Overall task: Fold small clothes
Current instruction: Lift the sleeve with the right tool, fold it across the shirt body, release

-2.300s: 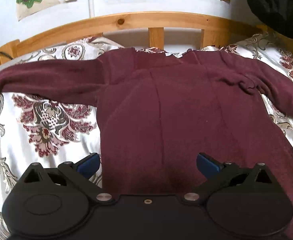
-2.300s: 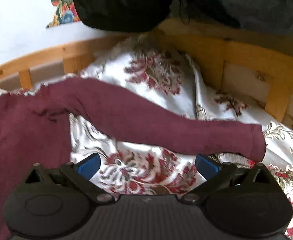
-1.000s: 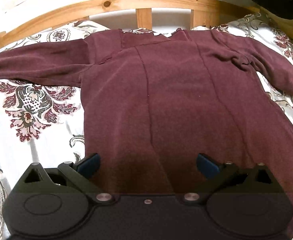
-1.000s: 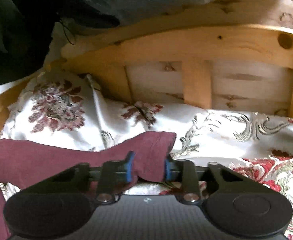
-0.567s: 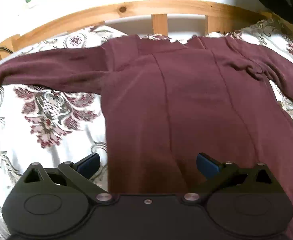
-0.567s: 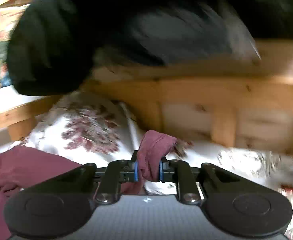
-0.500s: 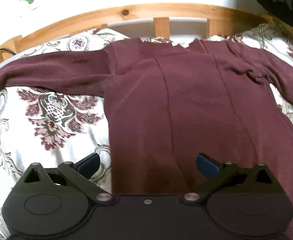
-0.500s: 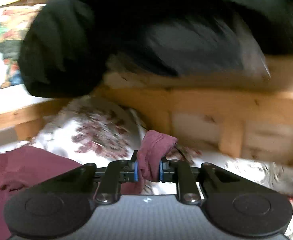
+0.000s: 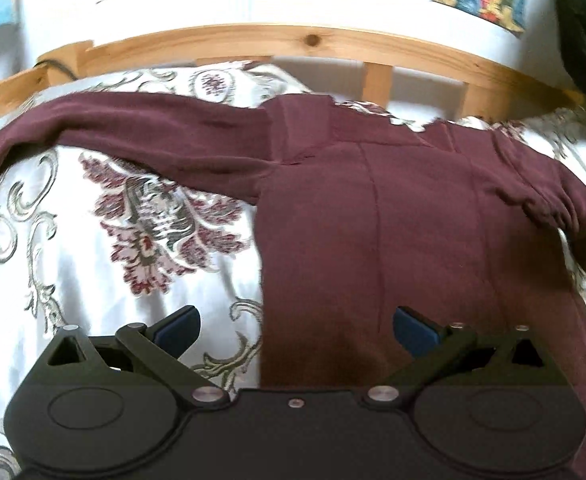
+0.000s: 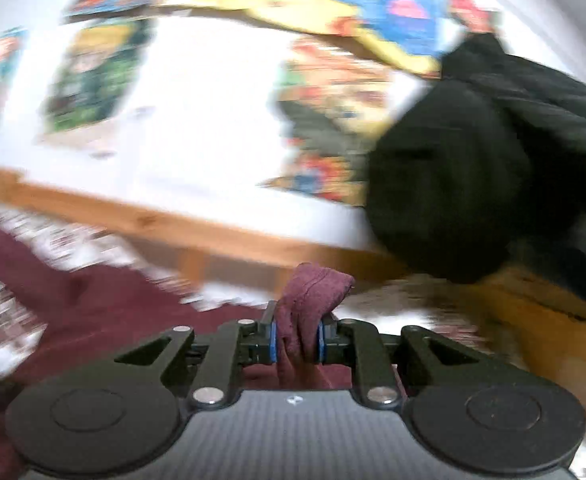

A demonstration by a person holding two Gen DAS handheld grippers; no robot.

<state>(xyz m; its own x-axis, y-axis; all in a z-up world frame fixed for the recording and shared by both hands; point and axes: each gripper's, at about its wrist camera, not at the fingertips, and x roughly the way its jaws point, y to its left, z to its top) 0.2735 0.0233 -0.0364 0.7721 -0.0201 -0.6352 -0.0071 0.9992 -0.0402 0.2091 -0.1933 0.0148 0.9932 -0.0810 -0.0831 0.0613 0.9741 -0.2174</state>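
The right gripper [image 10: 297,338] pinches the sleeve cuff [image 10: 313,284] between closed fingers to fold it inward, while the left gripper [image 9: 295,326] hovers wide open, empty, with the maroon sweater [image 9: 393,220] ahead of its fingers.

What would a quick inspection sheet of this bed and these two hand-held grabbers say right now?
Surface: floral bedspread inside a wooden bed rail.
Job's things: maroon sweater spread flat, one sleeve stretched out sideways; the other sleeve's cuff is lifted.
Clutter: black garment draped at the bed's corner.
Grippers: left gripper open, above the sweater's lower edge, holding nothing; right gripper shut on the cuff.
Cables: a dark cord at the rail's end, too small to identify.
Surroundings: white wall with colourful posters; right view blurred.
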